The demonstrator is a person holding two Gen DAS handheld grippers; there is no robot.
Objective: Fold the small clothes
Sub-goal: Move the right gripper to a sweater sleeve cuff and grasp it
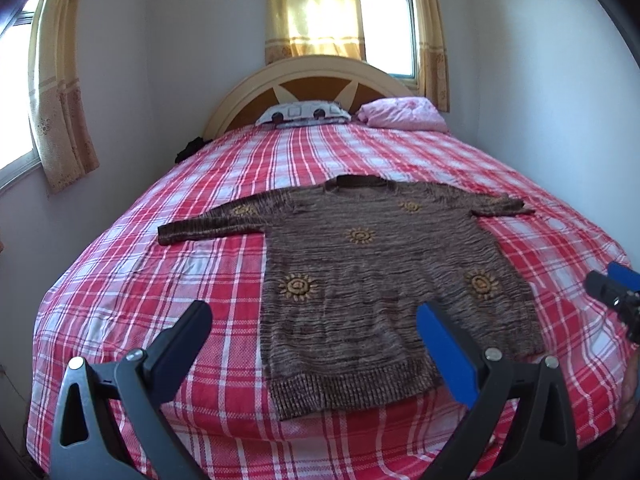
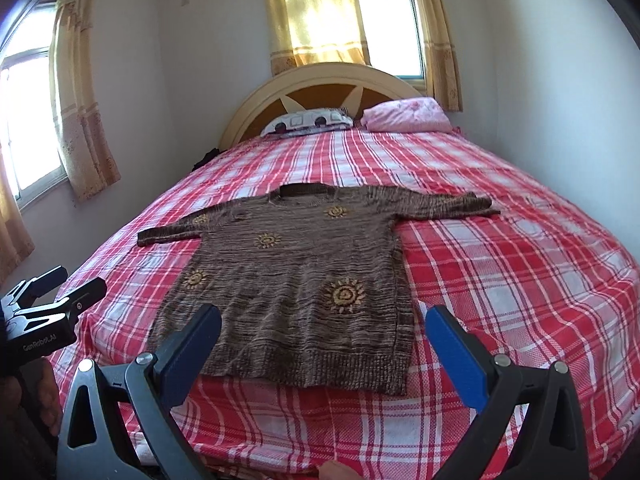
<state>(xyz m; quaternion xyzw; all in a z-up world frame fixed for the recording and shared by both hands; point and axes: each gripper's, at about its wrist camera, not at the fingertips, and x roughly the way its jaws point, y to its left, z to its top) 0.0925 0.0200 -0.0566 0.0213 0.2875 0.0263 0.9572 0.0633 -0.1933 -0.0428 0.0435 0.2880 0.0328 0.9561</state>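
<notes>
A brown knit sweater point(image 1: 360, 280) with yellow sun motifs lies flat on the red plaid bed point(image 1: 160, 280), collar toward the headboard, both sleeves spread out sideways. My left gripper point(image 1: 316, 322) hovers open above the hem's left part, nothing between its fingers. My right gripper point(image 2: 322, 326) is open too, hanging over the sweater point(image 2: 296, 280) near its hem's right part. Each gripper shows in the other's view: the right one point(image 1: 612, 284) at the right edge, the left one point(image 2: 76, 280) at the left edge, both off the sweater's sides.
A patterned pillow point(image 1: 304, 113) and a folded pink blanket point(image 1: 404, 114) lie by the curved headboard point(image 1: 316, 76). A dark object point(image 1: 190, 148) sits at the bed's far left edge. Walls close in on both sides; curtained windows point(image 1: 384, 28) stand behind and to the left.
</notes>
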